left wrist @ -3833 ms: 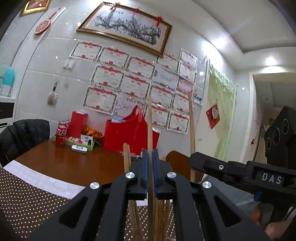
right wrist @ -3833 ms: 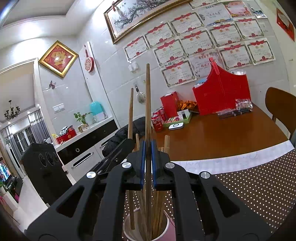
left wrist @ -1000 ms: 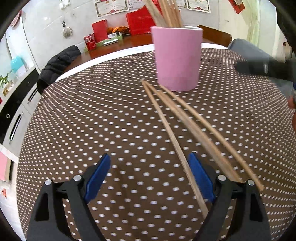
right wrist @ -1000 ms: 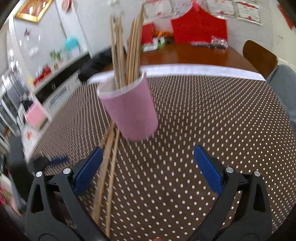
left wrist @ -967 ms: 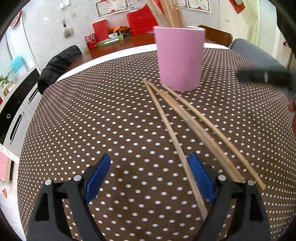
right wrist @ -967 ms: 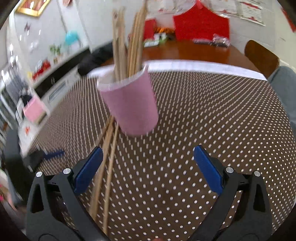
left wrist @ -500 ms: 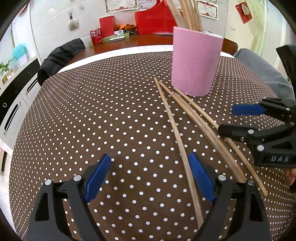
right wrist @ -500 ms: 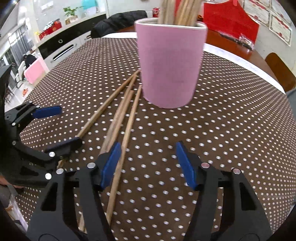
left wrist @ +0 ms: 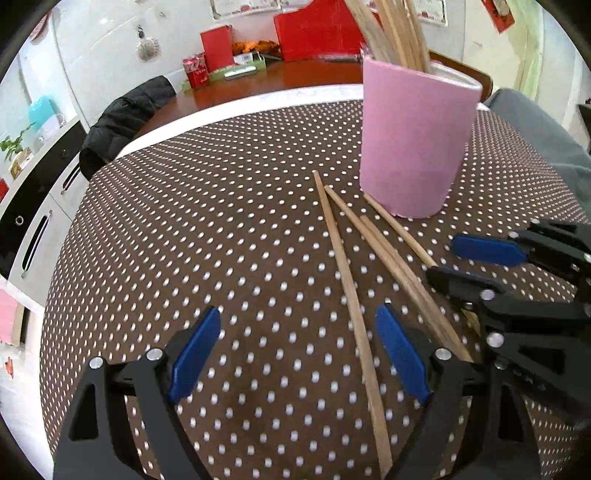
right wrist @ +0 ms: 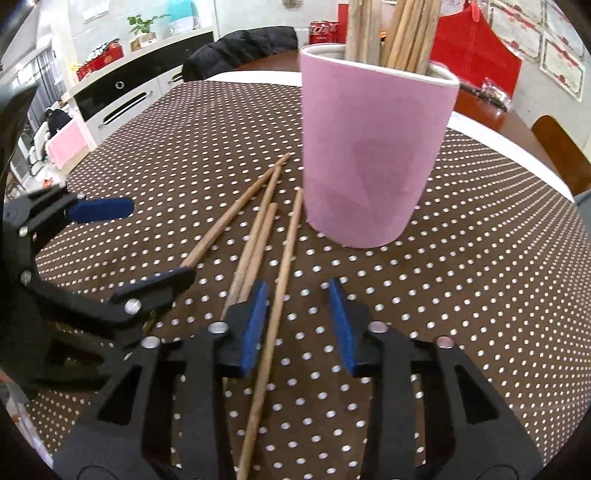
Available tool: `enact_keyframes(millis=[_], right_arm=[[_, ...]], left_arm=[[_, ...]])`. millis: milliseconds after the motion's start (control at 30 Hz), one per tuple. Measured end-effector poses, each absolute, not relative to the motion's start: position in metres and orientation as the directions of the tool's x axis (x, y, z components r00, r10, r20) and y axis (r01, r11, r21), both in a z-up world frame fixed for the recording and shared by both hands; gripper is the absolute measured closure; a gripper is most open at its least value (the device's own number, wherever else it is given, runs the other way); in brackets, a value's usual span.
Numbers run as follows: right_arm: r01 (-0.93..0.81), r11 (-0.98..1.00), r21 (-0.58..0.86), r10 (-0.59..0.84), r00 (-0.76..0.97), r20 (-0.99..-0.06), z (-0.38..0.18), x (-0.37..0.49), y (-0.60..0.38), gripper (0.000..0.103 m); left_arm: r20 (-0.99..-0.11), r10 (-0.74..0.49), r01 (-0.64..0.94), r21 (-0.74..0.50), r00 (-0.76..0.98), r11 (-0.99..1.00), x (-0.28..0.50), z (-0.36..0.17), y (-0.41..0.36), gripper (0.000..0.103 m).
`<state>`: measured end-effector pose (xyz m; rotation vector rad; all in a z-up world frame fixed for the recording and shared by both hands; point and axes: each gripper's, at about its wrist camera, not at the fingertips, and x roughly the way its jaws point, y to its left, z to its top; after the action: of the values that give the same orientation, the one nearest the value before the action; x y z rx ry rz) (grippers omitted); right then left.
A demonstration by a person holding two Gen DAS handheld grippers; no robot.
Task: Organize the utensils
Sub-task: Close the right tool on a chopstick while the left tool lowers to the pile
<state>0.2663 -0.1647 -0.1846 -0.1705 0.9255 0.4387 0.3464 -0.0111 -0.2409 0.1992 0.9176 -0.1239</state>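
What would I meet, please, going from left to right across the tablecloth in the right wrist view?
Left gripper → four loose chopsticks → pink cup, on the dotted tablecloth.

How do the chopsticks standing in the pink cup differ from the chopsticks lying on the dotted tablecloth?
The chopsticks in the pink cup stand nearly upright in a tight bunch; the loose chopsticks lie flat on the dotted tablecloth, fanned out beside the cup. The bunch is partly hidden by the cup wall; the four loose ones show more of their length. One loose chopstick lies between the right gripper jaws. All look like the same plain wood.
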Motion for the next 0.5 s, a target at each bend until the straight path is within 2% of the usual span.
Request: enact_keyframes(millis=[167, 500], right_arm=[[-0.428, 0.902, 0.048, 0.295, 0.531, -0.794, -0.185, 0.271, -0.171, 0.081], [-0.451, 0.891, 0.054, 0.315, 0.528, -0.788, -0.185, 0.273, -0.178, 0.081]], left_arm=[[-0.819, -0.102, 0.234, 0.04, 0.565, 0.971, 0.365, -0.248, -0.012, 0.018], [-0.81, -0.121, 0.251, 0.034, 0.575, 0.967, 0.387, -0.248, -0.003, 0.022]])
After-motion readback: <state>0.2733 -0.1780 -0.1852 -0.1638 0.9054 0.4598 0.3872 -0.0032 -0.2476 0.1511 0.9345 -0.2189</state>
